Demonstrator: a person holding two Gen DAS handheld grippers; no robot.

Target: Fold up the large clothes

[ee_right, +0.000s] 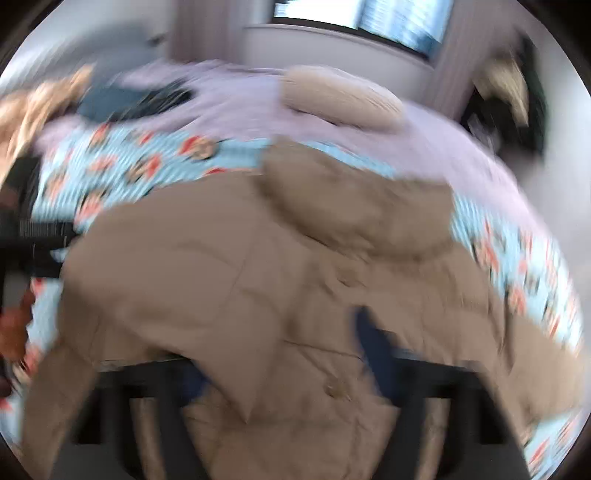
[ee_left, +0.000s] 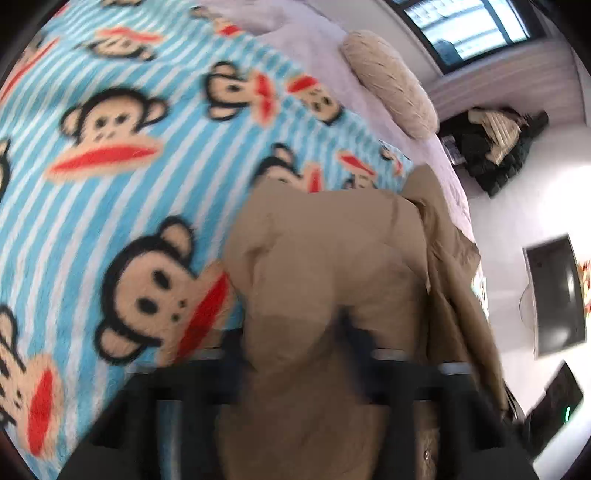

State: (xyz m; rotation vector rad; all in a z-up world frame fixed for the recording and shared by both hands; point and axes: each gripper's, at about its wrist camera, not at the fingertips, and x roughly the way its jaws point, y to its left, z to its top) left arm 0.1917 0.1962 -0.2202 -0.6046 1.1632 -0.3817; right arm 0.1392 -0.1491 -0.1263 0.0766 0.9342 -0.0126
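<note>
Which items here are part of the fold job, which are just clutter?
In play:
- tan padded hooded coat
- left tool, fabric bunched between its fingers
- right tool, coat fabric between its fingers

Lying about:
- blue-striped monkey-print fleece blanket
- beige ribbed pillow
- dark clothes heap
- black monitor

Heavy motion blur; tan hooded puffer coat spread over blue striped monkey-print blanket on lilac bed sheet, hood toward the beige pillow. Right gripper at frame bottom, coat fabric bunched between its dark fingers, clamped on it. Window behind bed.
</note>
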